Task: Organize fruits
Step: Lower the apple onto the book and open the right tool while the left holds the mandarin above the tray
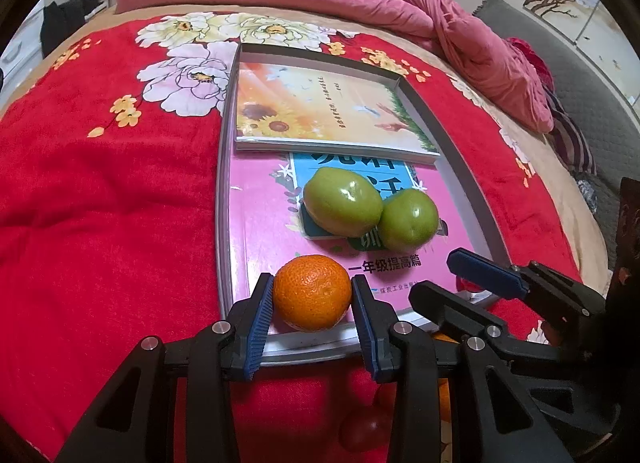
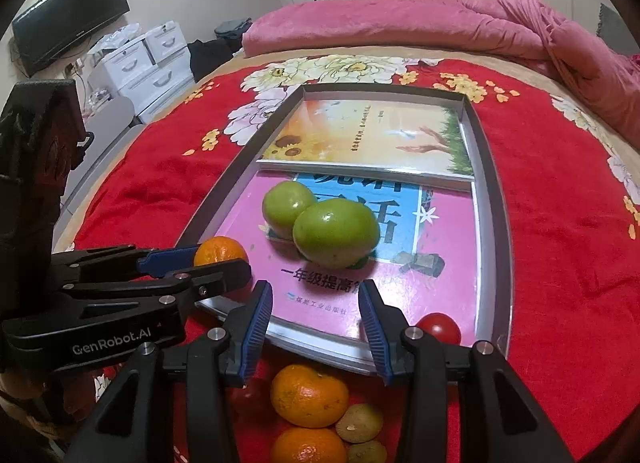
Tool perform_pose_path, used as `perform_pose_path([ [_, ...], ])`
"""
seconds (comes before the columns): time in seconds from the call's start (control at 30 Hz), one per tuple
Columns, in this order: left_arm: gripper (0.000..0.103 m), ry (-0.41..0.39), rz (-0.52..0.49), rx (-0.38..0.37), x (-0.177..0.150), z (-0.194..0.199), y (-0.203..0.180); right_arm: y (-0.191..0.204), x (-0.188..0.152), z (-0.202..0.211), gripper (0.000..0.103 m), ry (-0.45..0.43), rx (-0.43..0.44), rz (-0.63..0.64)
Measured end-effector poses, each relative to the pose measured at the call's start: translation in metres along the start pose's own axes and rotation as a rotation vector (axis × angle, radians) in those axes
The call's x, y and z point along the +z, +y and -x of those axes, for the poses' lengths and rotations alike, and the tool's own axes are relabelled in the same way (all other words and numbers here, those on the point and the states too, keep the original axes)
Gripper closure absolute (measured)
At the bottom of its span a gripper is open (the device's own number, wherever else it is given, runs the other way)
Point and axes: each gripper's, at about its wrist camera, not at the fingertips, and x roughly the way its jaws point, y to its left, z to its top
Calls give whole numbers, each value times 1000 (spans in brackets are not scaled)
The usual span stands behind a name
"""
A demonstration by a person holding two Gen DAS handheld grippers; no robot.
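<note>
2 green fruits (image 1: pixel 372 213) on pink book (image 1: pixel 260 231).

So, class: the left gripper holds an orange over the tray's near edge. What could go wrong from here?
1. The left gripper pinches the round orange only at its sides; it might slip out.
2. Released on the glossy pink book, it could roll into the two green fruits or off the tray.
3. The right gripper, jaws open, sits close by; they may bump.
</note>
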Motion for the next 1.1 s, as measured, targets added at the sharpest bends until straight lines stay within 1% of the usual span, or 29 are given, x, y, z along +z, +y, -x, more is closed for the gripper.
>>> perform_pose_path([
  [0.03, 63, 1, 2, -2, 0, 0, 0, 0, 0, 1, 58, -3, -2, 0],
  [0.17, 63, 3, 6, -7, 0, 0, 0, -1, 1, 7, 52, -17, -14, -3],
  [0.47, 62, 6, 2, -5, -2, 0, 0, -6, -1, 13, 51, -20, -24, -18],
  [0.63, 59, -6, -1, -9, -2, 4, -2, -6, -1, 14, 51, -22, -29, -17],
  [0.93, 57, -9, 4, -12, -2, 9, -1, -6, -2, 18, 46, -29, -32, -20],
  [1.03, 52, -17, 13, -18, -1, 14, 0, -6, -2, 20, 46, -32, -34, -18],
  [1.1, 52, -23, 19, -23, 0, 18, 1, -5, -2, 22, 45, -38, -33, -17],
])
